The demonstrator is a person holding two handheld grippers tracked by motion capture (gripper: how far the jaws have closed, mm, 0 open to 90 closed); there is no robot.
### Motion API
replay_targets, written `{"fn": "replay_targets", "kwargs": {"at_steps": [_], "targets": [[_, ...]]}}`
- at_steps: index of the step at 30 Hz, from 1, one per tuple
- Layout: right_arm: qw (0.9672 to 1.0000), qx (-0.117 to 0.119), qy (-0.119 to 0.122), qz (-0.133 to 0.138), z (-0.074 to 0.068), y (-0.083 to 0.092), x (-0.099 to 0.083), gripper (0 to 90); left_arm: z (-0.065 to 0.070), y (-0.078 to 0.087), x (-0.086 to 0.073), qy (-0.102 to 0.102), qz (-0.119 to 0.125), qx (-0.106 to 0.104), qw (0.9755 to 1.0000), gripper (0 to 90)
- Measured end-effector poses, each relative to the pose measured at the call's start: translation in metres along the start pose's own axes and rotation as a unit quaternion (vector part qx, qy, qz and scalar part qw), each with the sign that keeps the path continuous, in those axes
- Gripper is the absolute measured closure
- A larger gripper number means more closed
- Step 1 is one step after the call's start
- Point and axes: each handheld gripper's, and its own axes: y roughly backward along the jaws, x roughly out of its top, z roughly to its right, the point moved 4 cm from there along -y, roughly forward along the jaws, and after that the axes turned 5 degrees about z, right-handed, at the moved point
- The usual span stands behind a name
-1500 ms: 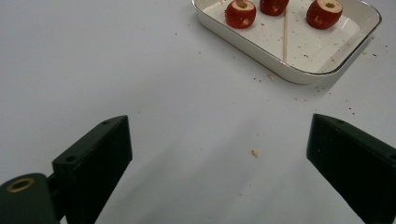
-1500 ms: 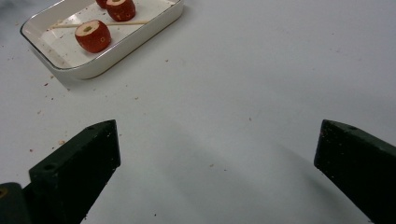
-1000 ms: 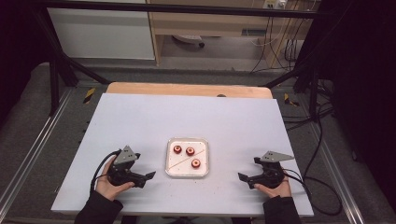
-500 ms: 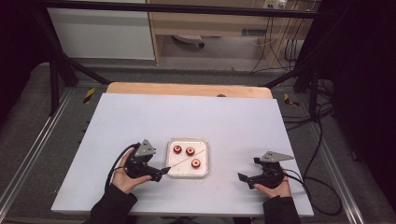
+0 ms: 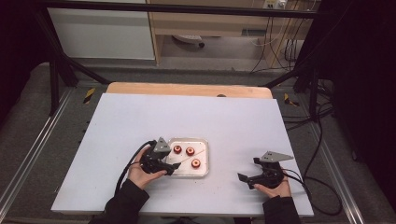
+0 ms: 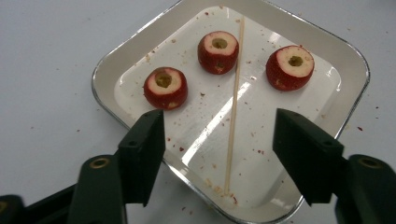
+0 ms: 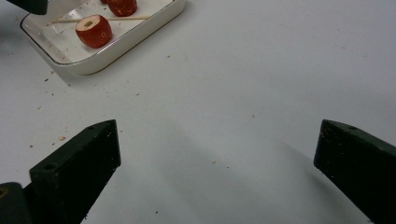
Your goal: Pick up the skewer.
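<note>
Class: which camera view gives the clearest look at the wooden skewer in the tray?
The left gripper view: the wooden skewer lies full length across the tray. The high view shows a faint line; the right gripper view shows part of it.

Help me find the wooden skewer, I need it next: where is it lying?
In the left gripper view the wooden skewer lies flat in the white tray, between the middle and right cored red fruits, its near end toward the open left gripper.

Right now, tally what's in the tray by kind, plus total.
Red cored fruits: 3
Wooden skewer: 1
Total: 4, all inside the white tray; the skewer lies flat between the fruits.
</note>
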Motion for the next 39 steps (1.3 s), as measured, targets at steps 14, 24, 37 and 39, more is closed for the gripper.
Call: {"fn": "replay_targets", "kwargs": {"at_steps": [14,24,37,39], "targets": [[1.0,0.001,0.002,-0.001,0.0,0.0,0.0,1.1,0.002,-0.013,-0.001,0.003,-0.009,-0.019,0.9998,69.3],[1.0,0.002,0.0,-0.001,0.0,0.0,0.0,1.1,0.004,-0.016,-0.004,0.003,-0.013,-0.019,0.9997,81.8],[1.0,0.003,0.001,-0.001,0.0,0.0,0.0,1.1,0.006,-0.016,-0.005,-0.005,-0.012,-0.015,0.9998,87.8],[1.0,0.003,0.001,-0.001,0.0,-0.001,0.0,1.1,0.006,-0.015,-0.006,-0.007,-0.012,-0.018,0.9997,88.1]]}}
